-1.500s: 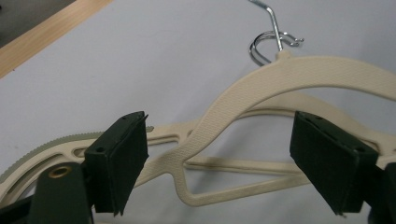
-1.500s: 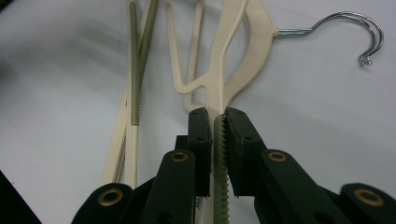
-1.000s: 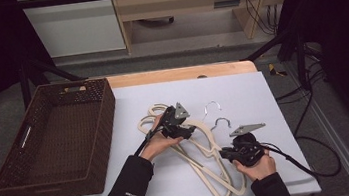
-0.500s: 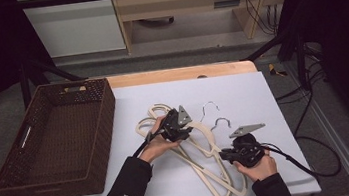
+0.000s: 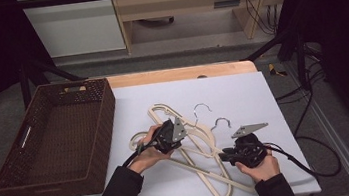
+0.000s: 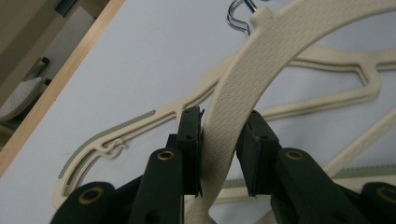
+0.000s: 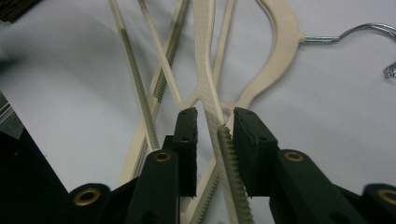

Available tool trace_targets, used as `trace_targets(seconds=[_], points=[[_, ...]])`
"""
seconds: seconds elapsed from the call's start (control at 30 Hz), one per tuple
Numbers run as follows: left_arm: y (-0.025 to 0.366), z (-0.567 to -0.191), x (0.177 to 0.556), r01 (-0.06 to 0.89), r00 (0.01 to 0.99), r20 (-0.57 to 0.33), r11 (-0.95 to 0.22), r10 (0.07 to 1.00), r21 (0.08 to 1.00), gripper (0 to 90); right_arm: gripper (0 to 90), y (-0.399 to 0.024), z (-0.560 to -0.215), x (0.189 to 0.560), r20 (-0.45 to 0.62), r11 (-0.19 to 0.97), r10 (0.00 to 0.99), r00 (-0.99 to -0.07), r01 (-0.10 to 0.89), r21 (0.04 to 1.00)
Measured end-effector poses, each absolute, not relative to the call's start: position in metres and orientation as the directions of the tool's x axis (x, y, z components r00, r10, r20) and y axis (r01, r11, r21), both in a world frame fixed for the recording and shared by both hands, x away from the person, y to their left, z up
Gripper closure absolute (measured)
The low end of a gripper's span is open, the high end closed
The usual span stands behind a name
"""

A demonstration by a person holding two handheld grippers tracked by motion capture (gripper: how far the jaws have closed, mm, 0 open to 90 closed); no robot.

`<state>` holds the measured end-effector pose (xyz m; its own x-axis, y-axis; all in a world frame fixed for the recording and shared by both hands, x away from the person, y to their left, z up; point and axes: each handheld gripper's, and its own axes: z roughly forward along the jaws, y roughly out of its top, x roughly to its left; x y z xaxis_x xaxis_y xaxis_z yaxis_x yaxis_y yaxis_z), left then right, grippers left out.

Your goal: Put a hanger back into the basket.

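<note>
left gripper (image 6: pixel 218 154): its jaws have just been closing on the broad textured arm of the top hanger (image 6: pixel 243 88). The left pad touches that arm; whether the right pad presses it yet I cannot tell. In the high view this gripper (image 5: pixel 176 134) sits just left of centre, over the heap of hangers.
why held there: the wide arm gives the pads a flat face to bite on, which looks like the way to lift one hanger off the others.
right gripper (image 7: pixel 215 149): its jaws have just been opening and stand a little apart. The ribbed bar (image 7: pixel 231 172) of a hanger runs between them, close to the right pad, with a gap at the left pad. No firm grip shows. In the high view it (image 5: pixel 226 156) lies low and right of centre.
why placed there: probably to steady the lower hangers while the left one pulls.
hangers: cream, crossed and tangled at the middle of the white table (image 5: pixel 273 96), metal hooks (image 5: pixel 203 108) pointing to the upper part of the frame.
basket (image 5: pixel 100 172): brown, empty, at the left of the frame, its right wall near the left forearm.
edges: the heap's lowest tip nears the table's bottom edge.
open room: bare white surface above and to the right of the hooks.
</note>
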<state>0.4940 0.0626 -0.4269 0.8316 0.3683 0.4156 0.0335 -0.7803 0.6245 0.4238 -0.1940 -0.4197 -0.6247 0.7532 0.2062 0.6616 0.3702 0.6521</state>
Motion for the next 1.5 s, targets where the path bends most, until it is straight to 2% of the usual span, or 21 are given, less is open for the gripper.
trace_targets(seconds=[0.13, 0.2, 0.27, 0.3, 0.47, 0.6, 0.83, 1.07, 1.1, 1.3, 1.37, 1.5], points=[[0.066, -0.425, 0.487, 0.014, 0.831, 0.424, -0.775, 0.36, 0.632, 73.6, 61.9, -0.193, -0.419, 0.424, 0.196, 0.379, 0.747, -0.635, 0.65, 0.658], [0.069, -0.421, 0.48, 0.005, 0.837, 0.414, -0.763, 0.357, 0.646, 74.2, 54.9, -0.192, -0.418, 0.426, 0.179, 0.389, 0.732, -0.657, 0.62, 0.681], [0.07, -0.42, 0.478, -0.003, 0.837, 0.421, -0.767, 0.349, 0.642, 74.6, 53.5, -0.191, -0.417, 0.426, 0.179, 0.384, 0.735, -0.654, 0.619, 0.685], [0.07, -0.418, 0.474, -0.013, 0.837, 0.427, -0.769, 0.341, 0.639, 74.7, 48.9, -0.19, -0.415, 0.428, 0.169, 0.389, 0.719, -0.674, 0.593, 0.705], [0.068, -0.416, 0.466, -0.031, 0.843, 0.428, -0.766, 0.325, 0.642, 75.0, 45.0, -0.182, -0.41, 0.437, 0.107, 0.419, 0.704, -0.703, 0.532, 0.736], [0.067, -0.416, 0.464, -0.029, 0.848, 0.421, -0.765, 0.322, 0.644, 75.0, 50.8, -0.174, -0.408, 0.447, 0.115, 0.42, 0.678, -0.726, 0.511, 0.75], [0.071, -0.419, 0.464, 0.004, 0.864, 0.375, -0.749, 0.336, 0.662, 75.0, 76.4, -0.166, -0.407, 0.456, 0.152, 0.448, 0.621, -0.769, 0.508, 0.736], [0.075, -0.417, 0.463, 0.035, 0.878, 0.329, -0.732, 0.347, 0.681, 73.8, 80.3, -0.166, -0.406, 0.457, 0.187, 0.476, 0.565, -0.804, 0.503, 0.721], [0.077, -0.415, 0.463, 0.044, 0.884, 0.31, -0.721, 0.351, 0.691, 72.2, 81.1, -0.166, -0.405, 0.456, 0.198, 0.474, 0.556, -0.808, 0.503, 0.723], [0.092, -0.396, 0.457, 0.082, 0.881, 0.26, -0.67, 0.395, 0.738, 48.4, 86.7, -0.17, -0.396, 0.449, 0.27, 0.45, 0.425, -0.864, 0.46, 0.766], [0.095, -0.393, 0.456, 0.088, 0.882, 0.251, -0.662, 0.399, 0.745, 42.0, 86.8, -0.17, -0.395, 0.447, 0.26, 0.451, 0.421, -0.869, 0.449, 0.771], [0.106, -0.382, 0.452, 0.095, 0.883, 0.238, -0.65, 0.405, 0.754, 39.3, 87.0, -0.169, -0.386, 0.441, 0.254, 0.437, 0.405, -0.878, 0.43, 0.79]])
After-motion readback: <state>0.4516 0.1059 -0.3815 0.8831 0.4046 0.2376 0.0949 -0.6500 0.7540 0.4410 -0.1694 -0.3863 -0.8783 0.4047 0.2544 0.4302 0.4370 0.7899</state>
